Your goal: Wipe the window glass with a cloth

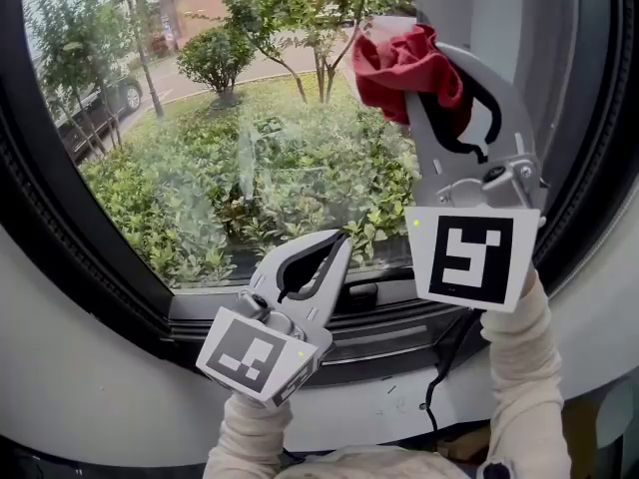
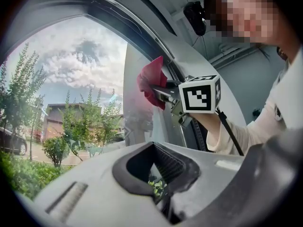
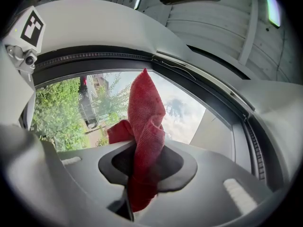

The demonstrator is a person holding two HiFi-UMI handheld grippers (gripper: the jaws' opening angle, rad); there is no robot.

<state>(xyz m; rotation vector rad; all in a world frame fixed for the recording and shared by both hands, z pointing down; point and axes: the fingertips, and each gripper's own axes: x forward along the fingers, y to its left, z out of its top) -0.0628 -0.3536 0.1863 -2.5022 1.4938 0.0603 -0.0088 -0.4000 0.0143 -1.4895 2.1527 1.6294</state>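
A red cloth point(image 1: 391, 72) is bunched against the upper right of the round window glass point(image 1: 230, 138), with my right gripper point(image 1: 435, 63) shut on it. In the right gripper view the cloth point(image 3: 146, 126) stands up out of the jaws of that gripper point(image 3: 137, 188), close to the pane. My left gripper point(image 1: 337, 242) sits lower, at the window's bottom edge, shut with nothing in it. From the left gripper view point(image 2: 158, 186) the cloth point(image 2: 150, 82) and the right gripper's marker cube point(image 2: 201, 94) show up against the glass.
A thick black window frame point(image 1: 100, 267) rings the glass, with a dark latch point(image 1: 361, 292) on the sill. A black cable point(image 1: 439, 367) hangs down the white wall point(image 1: 100, 387) below. Shrubs, trees and a parked car lie outside.
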